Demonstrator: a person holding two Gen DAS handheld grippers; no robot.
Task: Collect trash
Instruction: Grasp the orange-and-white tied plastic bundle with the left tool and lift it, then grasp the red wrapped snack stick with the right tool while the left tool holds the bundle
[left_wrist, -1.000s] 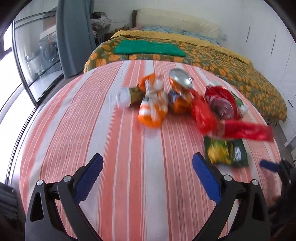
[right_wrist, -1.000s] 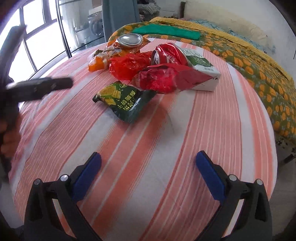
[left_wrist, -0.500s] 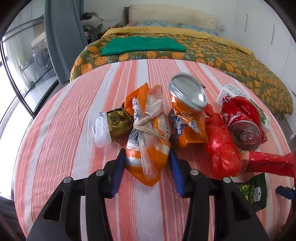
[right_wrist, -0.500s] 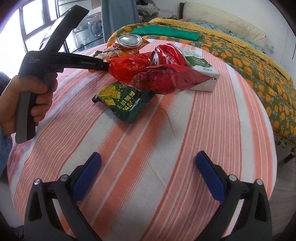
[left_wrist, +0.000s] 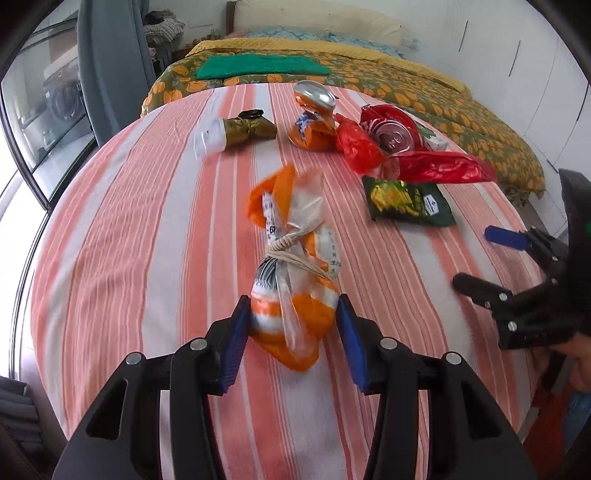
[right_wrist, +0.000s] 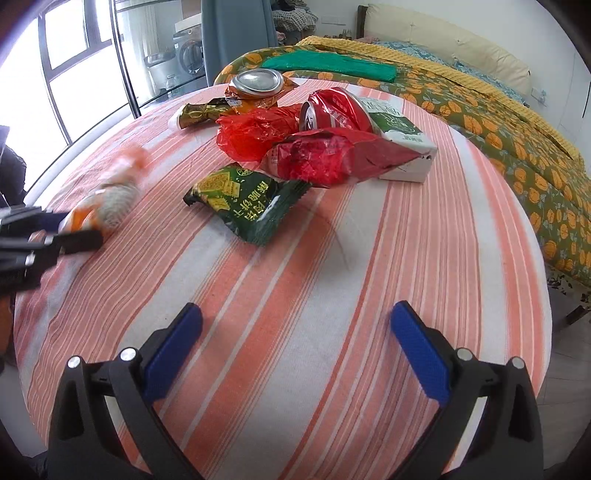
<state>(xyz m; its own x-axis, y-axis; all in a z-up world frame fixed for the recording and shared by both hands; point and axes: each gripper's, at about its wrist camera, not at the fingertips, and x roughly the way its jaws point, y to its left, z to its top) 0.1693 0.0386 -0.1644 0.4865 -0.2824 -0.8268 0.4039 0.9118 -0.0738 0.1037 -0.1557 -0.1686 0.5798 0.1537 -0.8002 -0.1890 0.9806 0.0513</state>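
Note:
My left gripper (left_wrist: 291, 332) is shut on an orange and clear plastic bag tied with string (left_wrist: 291, 266), held over the near part of the striped table; it shows blurred in the right wrist view (right_wrist: 110, 195). My right gripper (right_wrist: 295, 347) is open and empty above the table's near edge, and shows in the left wrist view (left_wrist: 491, 258). The other trash lies further back: a green snack packet (right_wrist: 247, 203), a red foil bag (right_wrist: 332, 158), a crushed red can (right_wrist: 332, 110), a red plastic wrapper (right_wrist: 255, 133), an orange can-topped wrapper (right_wrist: 258, 86), a gold wrapper (right_wrist: 203, 110).
A white and green carton (right_wrist: 399, 136) lies behind the red bag. The round table has a pink striped cloth (right_wrist: 369, 258). A bed with an orange-patterned cover (right_wrist: 498, 110) stands beyond it. Windows (right_wrist: 74, 55) are at the left.
My left gripper closed on the orange bag in the pile and has pulled it back toward the near side of the table. The right gripper has stayed still and open.

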